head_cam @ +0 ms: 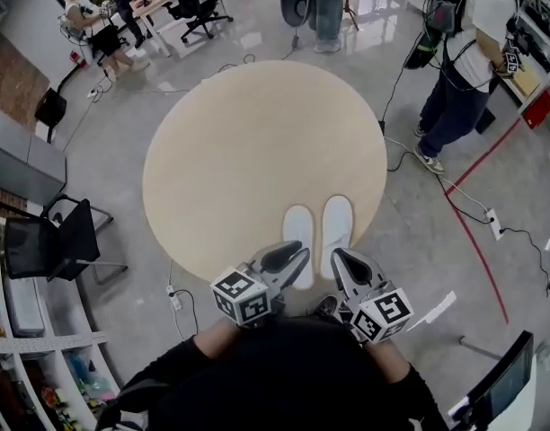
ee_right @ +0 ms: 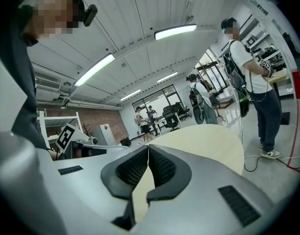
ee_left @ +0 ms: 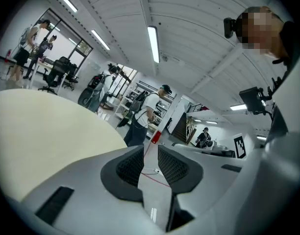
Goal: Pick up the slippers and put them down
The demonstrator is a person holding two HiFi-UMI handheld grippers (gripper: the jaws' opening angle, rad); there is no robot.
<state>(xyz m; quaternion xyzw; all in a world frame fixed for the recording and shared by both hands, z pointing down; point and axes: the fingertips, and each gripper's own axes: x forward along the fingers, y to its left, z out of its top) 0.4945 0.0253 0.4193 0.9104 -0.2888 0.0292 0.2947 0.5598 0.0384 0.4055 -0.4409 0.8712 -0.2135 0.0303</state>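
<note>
A pair of flat white slippers [head_cam: 337,223] lies side by side on the near edge of the round beige table [head_cam: 257,142], toes pointing away from the person. In the head view the left gripper [head_cam: 291,259] overlaps the heel of the left-hand slipper. Its dark ribbed jaws stand a narrow gap apart with nothing between them. The right gripper [head_cam: 349,263] sits just short of the other slipper's heel, jaws closed tip to tip, holding nothing. Neither gripper view shows a slipper
</note>
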